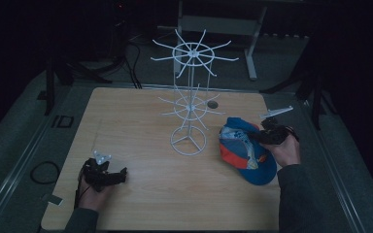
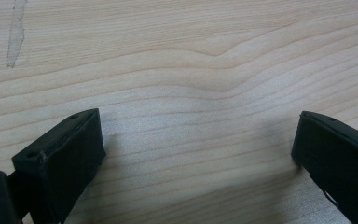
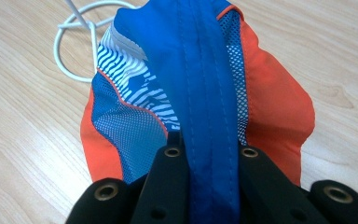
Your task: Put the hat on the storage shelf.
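Clearly the step in hand is the pick-up of the cap [image 1: 246, 150]: the right gripper [image 1: 270, 134] has its jaws pinched tight on a fold of the blue fabric, which the right gripper view shows running straight up between the two black jaws, with mesh and orange panels [image 3: 279, 102] spilling to either side. The cap lies on the right part of the counter [image 1: 141, 145], just beside the round base of the white wire rack [image 1: 188, 141] but apart from it, most of its cloth draped on the wood while the gripped end sits higher. Its long axis runs slantwise, from the crown near the rack's foot down toward the person's side, where the blue brim [image 1: 262, 172] points at the near right edge. The left gripper [image 1: 108, 175] rests low at the near left with its jaws spread wide and nothing between them, bare wood [image 2: 186, 140] under it. The next move, I judge, calls for lifting the cap clear of the counter and carrying it up to one of the rack's thin prongs [image 1: 218, 47], keeping the cloth from snagging the lower tier, and hooking an opening over a prong tip
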A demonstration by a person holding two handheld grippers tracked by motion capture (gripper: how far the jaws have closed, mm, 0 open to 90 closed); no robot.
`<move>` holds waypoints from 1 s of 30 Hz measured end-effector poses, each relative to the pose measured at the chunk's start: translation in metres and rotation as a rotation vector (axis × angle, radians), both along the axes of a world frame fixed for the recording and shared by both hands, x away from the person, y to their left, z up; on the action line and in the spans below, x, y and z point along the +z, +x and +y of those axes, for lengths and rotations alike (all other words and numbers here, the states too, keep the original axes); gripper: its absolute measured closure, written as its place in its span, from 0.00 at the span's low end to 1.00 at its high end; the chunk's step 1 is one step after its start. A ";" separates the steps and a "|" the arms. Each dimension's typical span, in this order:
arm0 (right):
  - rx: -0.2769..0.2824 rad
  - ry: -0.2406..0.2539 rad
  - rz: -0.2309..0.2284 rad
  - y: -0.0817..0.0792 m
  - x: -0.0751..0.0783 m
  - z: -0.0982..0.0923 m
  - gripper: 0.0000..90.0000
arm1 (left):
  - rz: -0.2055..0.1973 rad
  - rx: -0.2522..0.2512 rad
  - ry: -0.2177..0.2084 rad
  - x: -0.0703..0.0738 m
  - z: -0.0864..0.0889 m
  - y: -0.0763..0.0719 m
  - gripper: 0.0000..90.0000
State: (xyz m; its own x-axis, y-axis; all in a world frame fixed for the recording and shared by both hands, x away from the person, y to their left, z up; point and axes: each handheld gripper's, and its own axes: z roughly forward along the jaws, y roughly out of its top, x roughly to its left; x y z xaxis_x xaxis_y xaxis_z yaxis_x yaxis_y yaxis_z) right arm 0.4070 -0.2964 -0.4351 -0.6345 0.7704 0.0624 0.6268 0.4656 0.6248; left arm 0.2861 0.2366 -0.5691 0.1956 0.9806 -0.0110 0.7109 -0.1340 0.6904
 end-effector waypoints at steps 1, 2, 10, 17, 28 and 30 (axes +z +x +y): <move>0.002 0.006 -0.008 -0.001 0.003 0.000 0.98 | 0.000 0.000 0.000 0.000 0.000 0.000 0.03; 0.002 0.006 -0.008 -0.001 0.003 0.000 0.98 | 0.000 0.000 0.000 0.000 0.000 0.000 0.03; 0.014 0.026 -0.038 -0.005 0.019 -0.002 0.98 | 0.000 0.000 0.000 0.000 0.000 0.000 0.03; 0.015 0.045 -0.062 -0.007 0.033 -0.007 0.98 | 0.000 0.000 0.000 0.000 0.000 0.000 0.03; 0.032 0.059 -0.092 -0.012 0.048 -0.009 0.98 | -0.003 0.002 -0.001 0.000 0.000 0.000 0.03; 0.035 0.061 -0.099 -0.013 0.051 -0.009 0.98 | -0.002 0.001 -0.001 0.000 0.000 0.000 0.03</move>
State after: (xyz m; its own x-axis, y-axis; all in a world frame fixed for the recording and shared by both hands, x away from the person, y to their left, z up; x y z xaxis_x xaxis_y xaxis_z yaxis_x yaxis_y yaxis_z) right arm 0.3941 -0.3056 -0.3843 -0.6666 0.7441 0.0436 0.5441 0.4458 0.7108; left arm 0.2862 0.2365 -0.5692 0.1945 0.9808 -0.0116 0.7094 -0.1324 0.6923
